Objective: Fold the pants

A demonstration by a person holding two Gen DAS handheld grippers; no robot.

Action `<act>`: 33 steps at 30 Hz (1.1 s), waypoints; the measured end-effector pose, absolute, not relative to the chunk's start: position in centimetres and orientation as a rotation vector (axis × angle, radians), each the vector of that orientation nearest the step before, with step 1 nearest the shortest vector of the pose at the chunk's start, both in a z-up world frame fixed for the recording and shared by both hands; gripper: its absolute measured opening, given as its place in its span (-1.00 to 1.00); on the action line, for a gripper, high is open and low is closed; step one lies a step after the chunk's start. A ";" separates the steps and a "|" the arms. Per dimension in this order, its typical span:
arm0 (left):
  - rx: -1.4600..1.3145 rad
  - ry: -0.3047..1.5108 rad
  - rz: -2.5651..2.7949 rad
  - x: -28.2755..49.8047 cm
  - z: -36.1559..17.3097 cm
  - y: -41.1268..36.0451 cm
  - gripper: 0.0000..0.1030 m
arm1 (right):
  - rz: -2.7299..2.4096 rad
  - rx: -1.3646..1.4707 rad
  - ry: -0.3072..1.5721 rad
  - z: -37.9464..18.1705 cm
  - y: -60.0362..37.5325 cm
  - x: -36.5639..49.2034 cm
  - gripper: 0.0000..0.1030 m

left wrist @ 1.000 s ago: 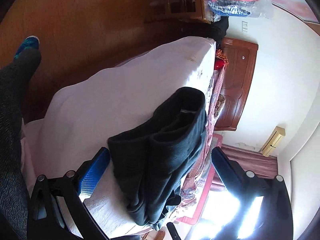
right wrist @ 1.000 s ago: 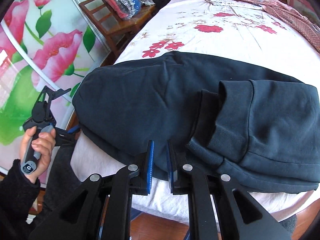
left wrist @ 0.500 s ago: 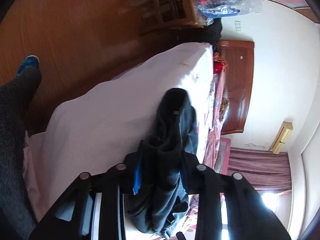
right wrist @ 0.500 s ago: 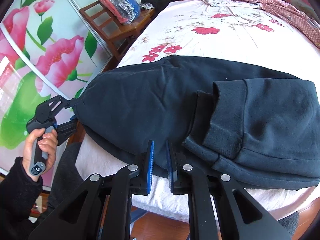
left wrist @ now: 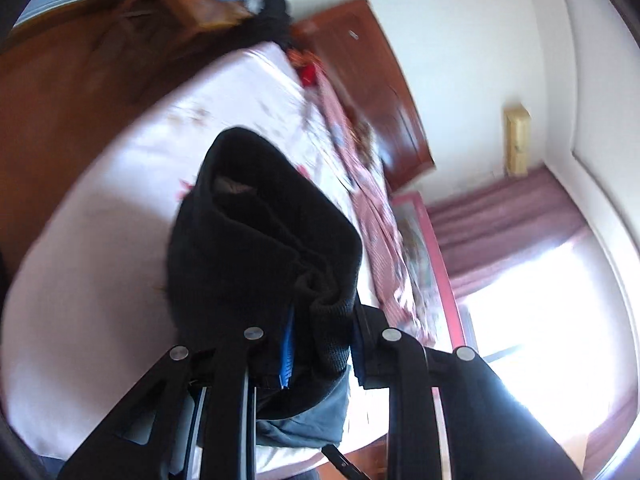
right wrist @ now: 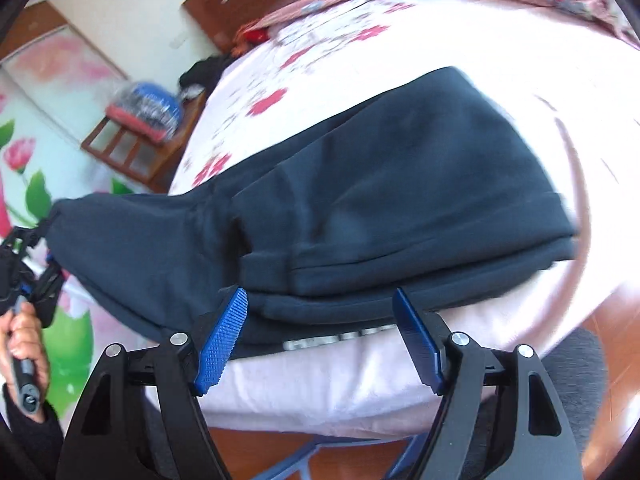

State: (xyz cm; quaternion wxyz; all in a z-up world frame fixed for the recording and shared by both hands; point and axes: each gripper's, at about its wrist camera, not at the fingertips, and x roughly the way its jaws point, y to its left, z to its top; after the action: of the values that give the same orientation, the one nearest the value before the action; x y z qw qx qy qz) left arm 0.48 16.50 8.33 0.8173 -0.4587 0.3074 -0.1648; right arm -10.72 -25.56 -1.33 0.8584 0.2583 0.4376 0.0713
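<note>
Pants (right wrist: 360, 200) on bed (right wrist: 520, 60); left fingers (left wrist: 288, 344) closing, clamped on end; right fingers (right wrist: 224, 340) opening, empty.

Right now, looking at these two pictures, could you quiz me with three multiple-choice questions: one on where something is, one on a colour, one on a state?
1. Where do the pants lie?
A. on the floor
B. on the bed
C. on the wooden chair

2. What colour are the pads inside the right gripper's jaws?
A. blue
B. yellow
C. white

3. Which gripper has cloth pinched in its jaws?
A. neither
B. the right
C. the left

Answers:
1 B: the dark pants spread over the flowered sheet of the bed.
2 A: the right gripper shows ribbed blue pads.
3 C: the left gripper has a bunched fold of the pants between its closing jaws, while the right's jaws stand apart, opening, gripping nothing.
</note>
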 end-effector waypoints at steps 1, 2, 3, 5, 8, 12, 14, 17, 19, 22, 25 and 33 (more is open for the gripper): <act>-0.955 0.663 -0.398 1.1 9.0 14.8 -0.59 | 0.130 0.565 0.905 -1.3 -26.6 -11.1 0.45; -0.935 0.675 -0.438 1.7 9.5 13.3 -0.59 | 0.105 0.581 0.893 -1.2 -27.7 -11.5 0.45; -0.912 0.690 -0.471 2.3 10.0 11.6 -0.59 | 0.088 0.599 0.876 -1.1 -28.8 -12.0 0.45; -0.883 0.722 -0.543 3.5 10.4 8.1 -0.59 | 0.055 0.649 0.846 -1.0 -30.9 -12.8 0.45; -0.816 0.768 -0.633 4.8 10.6 2.8 -0.59 | 0.004 0.692 0.811 -1.1 -33.6 -13.7 0.45; -0.703 0.838 -0.720 6.2 9.6 -3.5 -0.59 | -0.027 0.747 0.785 -1.5 -36.4 -14.9 0.45; -0.633 0.874 -0.737 6.8 8.5 -6.5 -0.59 | -0.046 0.755 0.782 -1.8 -37.1 -15.6 0.45; -0.533 0.927 -0.746 7.9 6.2 -10.4 -0.59 | -0.066 0.777 0.780 -2.5 -38.0 -16.6 0.45; -0.499 0.979 -0.753 7.9 4.5 -12.8 -0.59 | -0.082 0.796 0.783 -3.2 -38.8 -16.7 0.45; -0.359 1.010 -0.745 7.4 2.9 -15.9 -0.50 | -0.111 0.825 0.787 -4.1 -39.7 -17.1 0.45; -0.137 1.043 -0.695 5.4 1.0 -19.6 0.11 | -0.150 0.840 0.787 -4.6 -40.7 -17.8 0.45; 0.248 0.888 -0.654 -4.3 4.7 -19.3 0.81 | -0.221 0.803 0.710 -2.0 -43.5 -18.8 0.46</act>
State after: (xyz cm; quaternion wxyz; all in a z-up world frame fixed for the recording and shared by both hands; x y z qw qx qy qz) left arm -4.27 -19.32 4.69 0.8445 0.1174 0.4206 -0.3100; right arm -18.77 -43.53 -2.05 0.8539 0.3819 0.3375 -0.1049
